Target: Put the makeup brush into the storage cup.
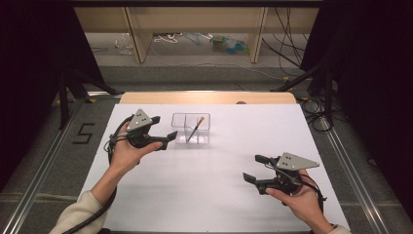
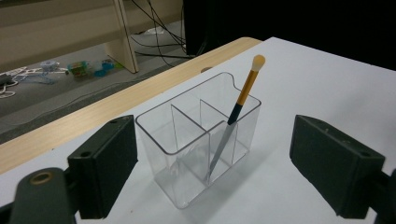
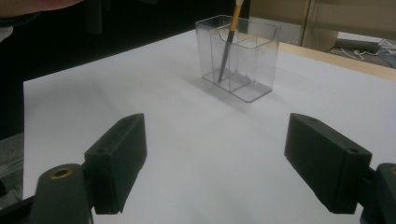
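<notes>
A clear plastic box [image 1: 191, 127] with compartments stands on the white sheet, toward its far middle. A thin brush [image 1: 196, 128] with an orange handle and pale tip leans inside its right-hand compartment. My left gripper [image 1: 164, 128] is open just left of the box, jaws pointing at it, nothing between them. In the left gripper view the box [image 2: 187, 135] and brush [image 2: 243, 95] sit close ahead of the left gripper [image 2: 215, 154]. My right gripper [image 1: 254, 168] is open at the near right, empty, well apart from the box [image 3: 247, 51] and brush [image 3: 229, 44] seen beyond the right gripper [image 3: 215, 154].
The white sheet [image 1: 209, 185] covers the table; a wooden edge [image 1: 204, 97] shows at the far side. Beyond it are the floor, cables and wooden furniture legs [image 1: 139, 41]. Black curtains flank both sides. A "5" [image 1: 84, 133] is marked on the floor at left.
</notes>
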Tool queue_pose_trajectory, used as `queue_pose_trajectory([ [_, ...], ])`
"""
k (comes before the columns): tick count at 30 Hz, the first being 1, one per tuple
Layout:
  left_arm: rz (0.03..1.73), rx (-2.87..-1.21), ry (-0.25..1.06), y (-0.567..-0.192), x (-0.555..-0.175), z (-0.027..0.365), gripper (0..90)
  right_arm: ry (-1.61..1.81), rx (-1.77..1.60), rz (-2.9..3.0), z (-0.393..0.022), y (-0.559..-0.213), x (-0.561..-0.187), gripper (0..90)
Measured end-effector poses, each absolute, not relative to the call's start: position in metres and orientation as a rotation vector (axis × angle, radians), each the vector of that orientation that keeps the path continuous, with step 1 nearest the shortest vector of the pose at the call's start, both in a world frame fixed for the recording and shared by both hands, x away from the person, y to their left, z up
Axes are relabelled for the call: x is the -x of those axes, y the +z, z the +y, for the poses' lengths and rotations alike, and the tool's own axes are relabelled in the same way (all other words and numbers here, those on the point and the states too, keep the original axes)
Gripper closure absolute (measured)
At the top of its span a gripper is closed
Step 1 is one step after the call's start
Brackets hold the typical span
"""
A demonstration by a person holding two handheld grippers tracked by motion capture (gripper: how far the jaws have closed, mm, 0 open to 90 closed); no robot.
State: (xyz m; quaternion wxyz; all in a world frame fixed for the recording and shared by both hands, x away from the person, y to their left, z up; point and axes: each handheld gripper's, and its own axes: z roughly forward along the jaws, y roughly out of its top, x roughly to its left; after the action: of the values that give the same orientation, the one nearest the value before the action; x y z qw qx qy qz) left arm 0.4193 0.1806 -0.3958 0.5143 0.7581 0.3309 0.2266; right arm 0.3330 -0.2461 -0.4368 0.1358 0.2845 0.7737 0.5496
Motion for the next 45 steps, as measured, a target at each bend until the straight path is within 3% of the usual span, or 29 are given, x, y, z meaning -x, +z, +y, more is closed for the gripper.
queue_pose_trajectory([
  [25, 0.774, -1.827, 0.527, -0.414, -0.379, 0.195, 15.3, 1.588, -0.804, 2.230, -0.246, -0.437, -0.334, 22.0],
  [45, 0.794, -1.733, 0.502, -0.432, -0.343, 0.209, 15.4, 1.593, -0.801, 2.224, -0.245, -0.438, -0.334, 22.0],
])
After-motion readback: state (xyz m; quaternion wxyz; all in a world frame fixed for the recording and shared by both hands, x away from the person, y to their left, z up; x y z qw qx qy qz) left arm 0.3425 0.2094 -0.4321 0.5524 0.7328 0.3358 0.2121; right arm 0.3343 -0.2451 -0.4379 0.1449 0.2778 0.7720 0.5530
